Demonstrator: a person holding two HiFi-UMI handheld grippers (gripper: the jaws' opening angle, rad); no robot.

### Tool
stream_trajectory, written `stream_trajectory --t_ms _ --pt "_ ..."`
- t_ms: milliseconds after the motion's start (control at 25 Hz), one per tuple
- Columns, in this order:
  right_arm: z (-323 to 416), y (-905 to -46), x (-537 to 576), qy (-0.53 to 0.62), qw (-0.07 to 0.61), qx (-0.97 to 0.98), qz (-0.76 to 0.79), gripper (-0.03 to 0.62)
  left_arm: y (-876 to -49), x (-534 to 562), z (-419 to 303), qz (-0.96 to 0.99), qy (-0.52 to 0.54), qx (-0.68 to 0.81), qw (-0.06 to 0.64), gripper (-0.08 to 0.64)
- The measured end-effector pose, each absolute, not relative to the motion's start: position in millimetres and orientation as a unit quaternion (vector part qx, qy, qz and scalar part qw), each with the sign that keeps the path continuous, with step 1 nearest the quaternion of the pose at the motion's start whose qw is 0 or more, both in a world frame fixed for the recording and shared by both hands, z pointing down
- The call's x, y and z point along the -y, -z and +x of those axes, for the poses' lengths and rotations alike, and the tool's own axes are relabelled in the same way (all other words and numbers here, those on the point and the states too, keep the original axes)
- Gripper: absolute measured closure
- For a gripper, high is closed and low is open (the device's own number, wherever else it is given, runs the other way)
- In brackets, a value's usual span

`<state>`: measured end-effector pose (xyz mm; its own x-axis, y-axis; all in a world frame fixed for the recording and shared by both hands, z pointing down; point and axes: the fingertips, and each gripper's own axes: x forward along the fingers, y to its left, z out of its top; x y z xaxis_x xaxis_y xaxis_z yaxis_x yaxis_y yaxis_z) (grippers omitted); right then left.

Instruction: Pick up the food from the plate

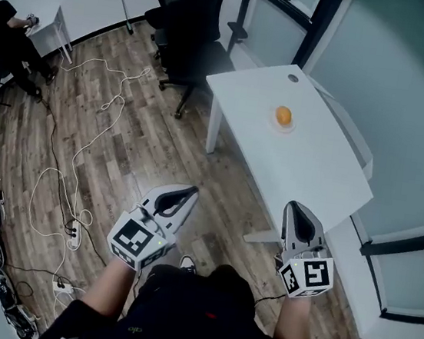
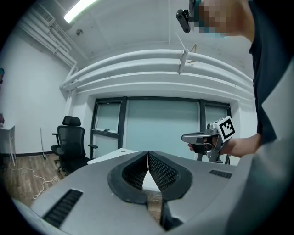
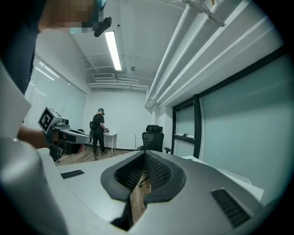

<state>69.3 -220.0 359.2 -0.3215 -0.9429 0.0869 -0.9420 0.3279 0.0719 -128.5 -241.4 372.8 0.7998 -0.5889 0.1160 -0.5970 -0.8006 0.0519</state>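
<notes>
An orange piece of food [image 1: 283, 116] lies on a small pale plate [image 1: 283, 127] on the white table [image 1: 305, 169], at the upper right of the head view. Both grippers hang over the wooden floor close to my body, well short of the table and the food. My left gripper [image 1: 189, 193] is shut and empty, its jaw tips meeting [image 2: 148, 155]. The right gripper [image 1: 297, 208] is also shut with nothing held [image 3: 145, 153]. Each gripper view catches the other gripper out to one side. The food shows in neither gripper view.
Black office chairs [image 1: 191, 30] stand past the table's far corner. White and black cables [image 1: 83, 148] snake over the floor on the left, near a power strip [image 1: 73, 236]. A person [image 1: 5, 37] sits at a small white desk far left. Glass partitions [image 1: 408, 90] run behind the table.
</notes>
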Motion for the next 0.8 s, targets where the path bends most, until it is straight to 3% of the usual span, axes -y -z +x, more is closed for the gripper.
stream_trajectory --t_ms 520,800 --pt "105.8 -366.0 332.7 0.006 0.041 0.805 0.591 0.568 -385.7 347.3 -92.8 0.952 -0.055 0.298 0.043 0.537" --pt "158.1 -363.4 421.4 0.003 0.041 0.806 0.591 0.568 -380.4 439.0 -35.6 0.953 -0.06 0.295 0.042 0.537"
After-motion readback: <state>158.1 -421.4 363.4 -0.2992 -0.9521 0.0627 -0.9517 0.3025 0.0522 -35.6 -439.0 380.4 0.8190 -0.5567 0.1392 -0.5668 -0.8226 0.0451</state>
